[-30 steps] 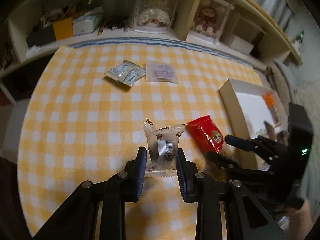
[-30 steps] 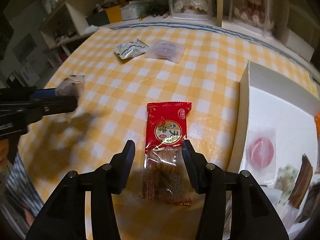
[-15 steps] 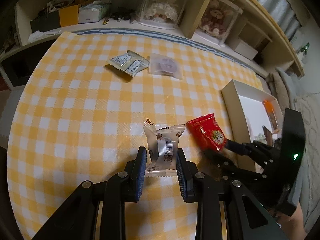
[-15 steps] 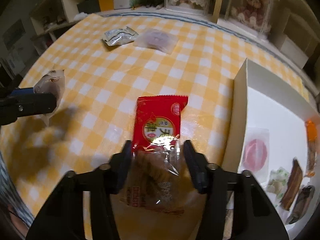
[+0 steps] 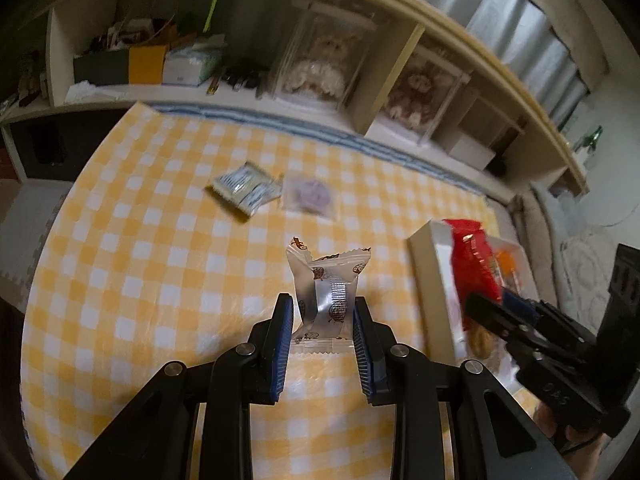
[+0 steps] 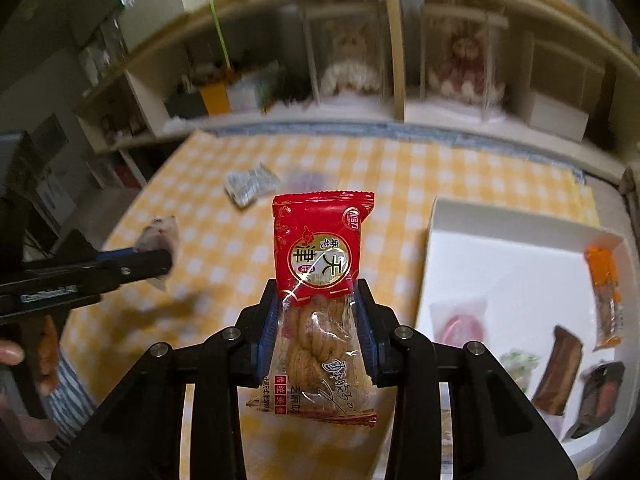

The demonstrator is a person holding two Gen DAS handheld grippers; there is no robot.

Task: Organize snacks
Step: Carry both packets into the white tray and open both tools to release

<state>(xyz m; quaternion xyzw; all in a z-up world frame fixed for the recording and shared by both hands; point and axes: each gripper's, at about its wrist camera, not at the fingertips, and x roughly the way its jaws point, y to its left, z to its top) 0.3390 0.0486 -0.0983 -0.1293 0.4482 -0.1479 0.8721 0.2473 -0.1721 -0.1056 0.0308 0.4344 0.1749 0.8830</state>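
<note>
The box (image 6: 508, 264) sits at the table's (image 5: 160, 280) right side with several snacks (image 6: 560, 364) in it. Two packets (image 5: 244, 188) lie side by side toward the table's far edge, with shelves (image 5: 248, 92) behind it.

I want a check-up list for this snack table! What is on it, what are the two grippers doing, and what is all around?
Surface: yellow checked tablecloth.
Job's things: red snack packet and silver candy wrapper, both lifted; white box holds several snacks.
Clutter: silver packet and clear pouch on the cloth.
Grippers: left gripper shut on silver candy wrapper; right gripper shut on red snack packet.
Cables: nothing seen.
Surroundings: shelf with dolls.
</note>
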